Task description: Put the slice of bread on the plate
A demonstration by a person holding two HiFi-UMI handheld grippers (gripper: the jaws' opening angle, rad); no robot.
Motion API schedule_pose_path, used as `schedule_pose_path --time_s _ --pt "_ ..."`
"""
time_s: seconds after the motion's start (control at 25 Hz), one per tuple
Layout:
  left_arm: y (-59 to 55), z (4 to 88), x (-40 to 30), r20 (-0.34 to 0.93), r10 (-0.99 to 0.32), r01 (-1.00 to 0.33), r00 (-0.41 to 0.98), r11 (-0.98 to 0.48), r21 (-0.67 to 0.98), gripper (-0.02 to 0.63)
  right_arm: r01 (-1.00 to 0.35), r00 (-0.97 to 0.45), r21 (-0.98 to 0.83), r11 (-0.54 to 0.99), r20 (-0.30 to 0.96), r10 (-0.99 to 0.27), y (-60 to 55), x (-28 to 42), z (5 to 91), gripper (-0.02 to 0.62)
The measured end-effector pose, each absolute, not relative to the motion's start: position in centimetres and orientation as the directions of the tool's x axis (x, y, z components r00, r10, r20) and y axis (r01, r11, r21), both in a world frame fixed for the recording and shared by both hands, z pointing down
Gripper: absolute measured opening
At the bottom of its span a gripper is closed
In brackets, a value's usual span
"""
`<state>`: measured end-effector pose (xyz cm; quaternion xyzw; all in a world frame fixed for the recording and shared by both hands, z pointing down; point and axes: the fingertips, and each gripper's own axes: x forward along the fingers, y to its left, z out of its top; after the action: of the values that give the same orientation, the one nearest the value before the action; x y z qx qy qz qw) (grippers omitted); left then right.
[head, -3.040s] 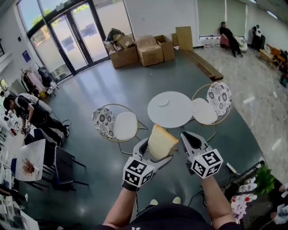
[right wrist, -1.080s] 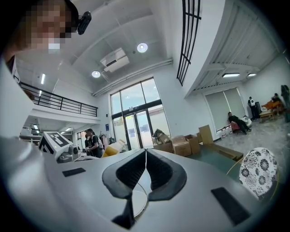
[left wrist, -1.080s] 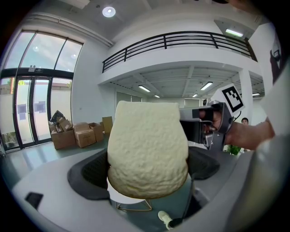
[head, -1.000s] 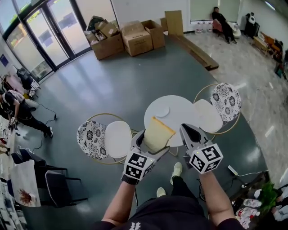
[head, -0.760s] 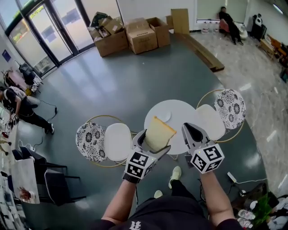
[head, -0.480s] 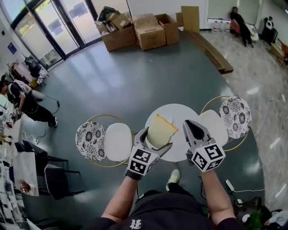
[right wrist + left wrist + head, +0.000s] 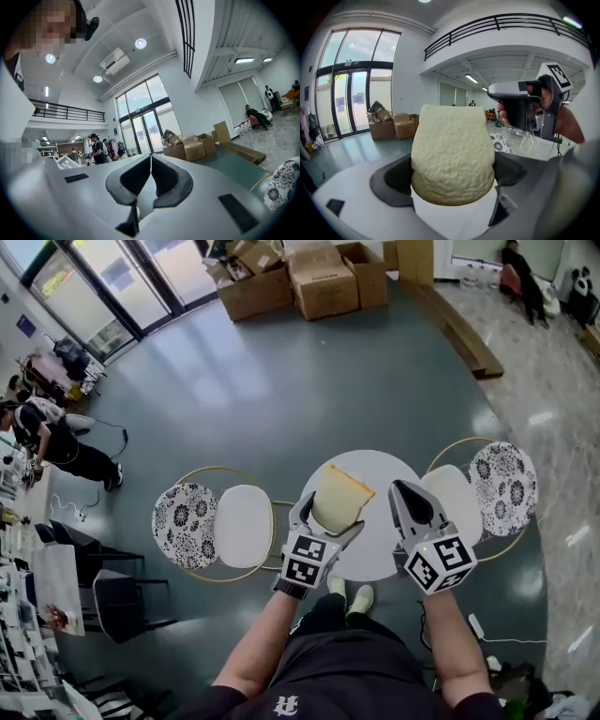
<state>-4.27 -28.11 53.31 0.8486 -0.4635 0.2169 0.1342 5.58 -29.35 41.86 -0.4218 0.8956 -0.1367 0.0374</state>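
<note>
In the head view my left gripper [image 7: 330,510] is shut on the slice of bread [image 7: 340,498], a pale square slice with a tan crust, held upright over the round white table [image 7: 380,531]. The left gripper view shows the bread [image 7: 452,154] pinched between the left gripper's [image 7: 452,180] dark pads. To the right of the bread, my right gripper [image 7: 407,491] hangs over the table, shut and holding nothing. In its own view the right gripper's [image 7: 151,161] jaws meet. No plate shows; the bread covers the part of the table behind it.
A chair with a white seat [image 7: 244,526] and patterned back stands left of the table, a matching chair [image 7: 452,502] to the right. Cardboard boxes [image 7: 323,277] and a long wooden board [image 7: 459,329] lie far off. A person [image 7: 56,446] crouches at the left.
The view has closed in on the table, which now lies right under both grippers. The small plate seen earlier on the table has slipped behind the bread. The left gripper still holds the bread.
</note>
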Motion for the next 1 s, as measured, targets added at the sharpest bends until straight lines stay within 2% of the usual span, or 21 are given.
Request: schedule_pose_path --time_s 0.36,1.0 --pt "-34.5 61.1 -5.9 0.573 -0.685 -0.849 0.45 -0.527 0.037 0.522 -0.767 -0.617 -0.29 0.572 0.09 -0.782 -35.3 4.9 45.7 0.006" --pt "-41.6 77.3 -7.2 0.692 -0.572 -0.824 0.439 -0.563 0.057 0.523 -0.78 -0.602 -0.324 0.536 0.152 -0.784 -42.0 2.5 58.5 0.006"
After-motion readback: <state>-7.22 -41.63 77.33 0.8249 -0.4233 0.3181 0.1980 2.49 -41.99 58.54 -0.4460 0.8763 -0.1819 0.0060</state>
